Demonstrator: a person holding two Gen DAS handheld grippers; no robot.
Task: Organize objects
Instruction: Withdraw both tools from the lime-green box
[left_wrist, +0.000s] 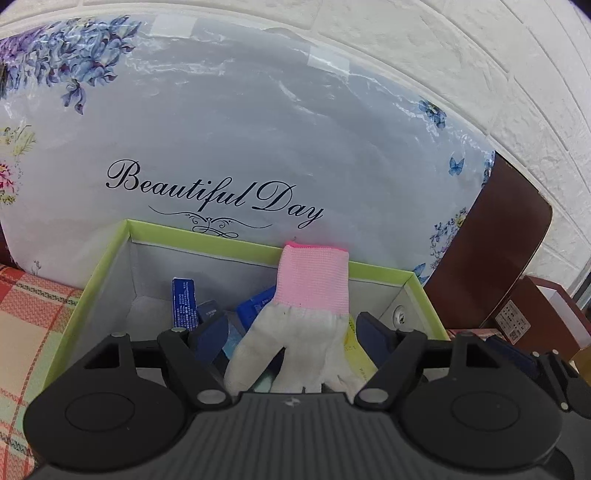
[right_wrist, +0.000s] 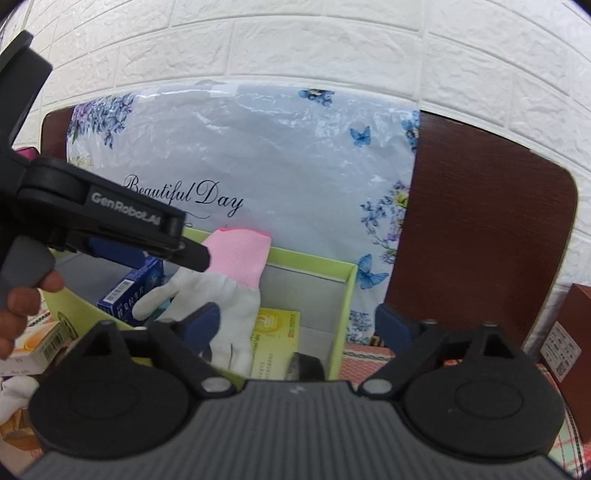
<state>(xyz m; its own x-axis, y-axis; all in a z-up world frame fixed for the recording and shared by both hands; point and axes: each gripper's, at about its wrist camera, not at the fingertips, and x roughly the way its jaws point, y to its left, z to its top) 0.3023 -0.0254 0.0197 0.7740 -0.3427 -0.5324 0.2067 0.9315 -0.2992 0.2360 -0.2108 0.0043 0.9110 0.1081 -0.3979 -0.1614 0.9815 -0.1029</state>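
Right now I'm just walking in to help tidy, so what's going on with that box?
A person holds two grippers over a green-rimmed box. A white glove with a pink cuff lies draped over its back wall, fingers hanging inside. The left gripper straddles it with jaws open, not pinching. The right gripper is open and empty. Blue cartons and a yellow packet lie inside.

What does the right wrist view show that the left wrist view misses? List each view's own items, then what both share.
Right wrist only: the left gripper seen from the side, the hand holding it, an orange-and-white carton outside the box, and a yellow packet inside it.
Left wrist only: a metal fitting on the box's inner wall.
Both: the green box, the pink-cuffed glove draped over its far rim, blue cartons, and the "Beautiful Day" pillow.
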